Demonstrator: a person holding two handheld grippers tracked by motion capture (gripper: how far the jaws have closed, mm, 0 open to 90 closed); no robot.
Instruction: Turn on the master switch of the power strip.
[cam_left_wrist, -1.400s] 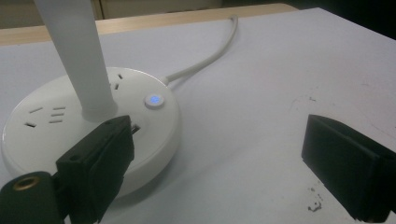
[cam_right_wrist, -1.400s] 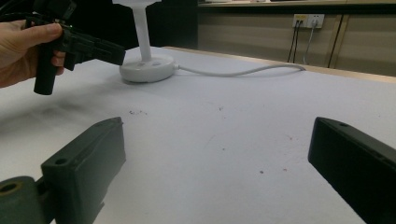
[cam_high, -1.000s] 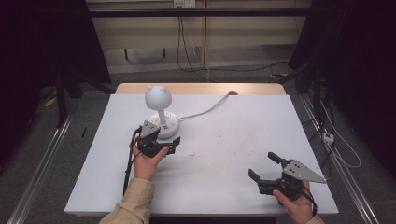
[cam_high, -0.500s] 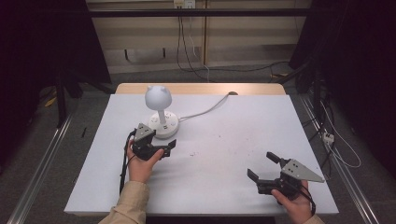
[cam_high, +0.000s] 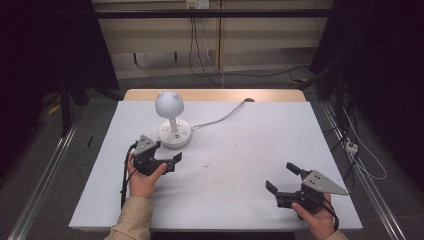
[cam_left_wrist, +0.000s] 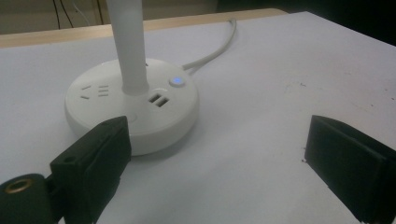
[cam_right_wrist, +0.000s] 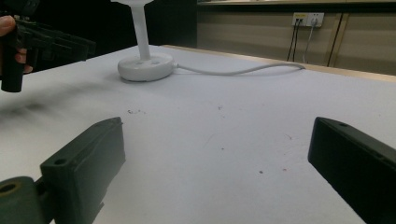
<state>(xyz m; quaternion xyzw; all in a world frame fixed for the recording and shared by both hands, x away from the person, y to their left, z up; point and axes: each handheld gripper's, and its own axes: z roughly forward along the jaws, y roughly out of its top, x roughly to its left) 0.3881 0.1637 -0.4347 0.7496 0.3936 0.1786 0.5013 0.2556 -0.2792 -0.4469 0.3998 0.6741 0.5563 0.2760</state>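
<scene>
A white desk lamp with a round head (cam_high: 169, 104) stands on a round socket base (cam_high: 175, 134) at the table's back left. My left gripper (cam_high: 173, 162) hovers open just in front of that base, nothing between its jaws. In the left gripper view the base (cam_left_wrist: 130, 102) sits close ahead, apart from the jaws, with a small blue lit button (cam_left_wrist: 176, 81) and USB ports (cam_left_wrist: 159, 99). My right gripper (cam_high: 281, 177) is open and empty near the front right edge. In the right gripper view the base (cam_right_wrist: 145, 66) lies far off.
The lamp's white cable (cam_high: 222, 118) runs from the base to the table's back edge. The white table (cam_high: 240, 150) bears a few small specks near the middle. Wall sockets (cam_right_wrist: 307, 18) and dark cables show behind the table.
My left gripper has drawn back a little from the lamp base, toward the person and slightly left. The right gripper has hardly moved.
</scene>
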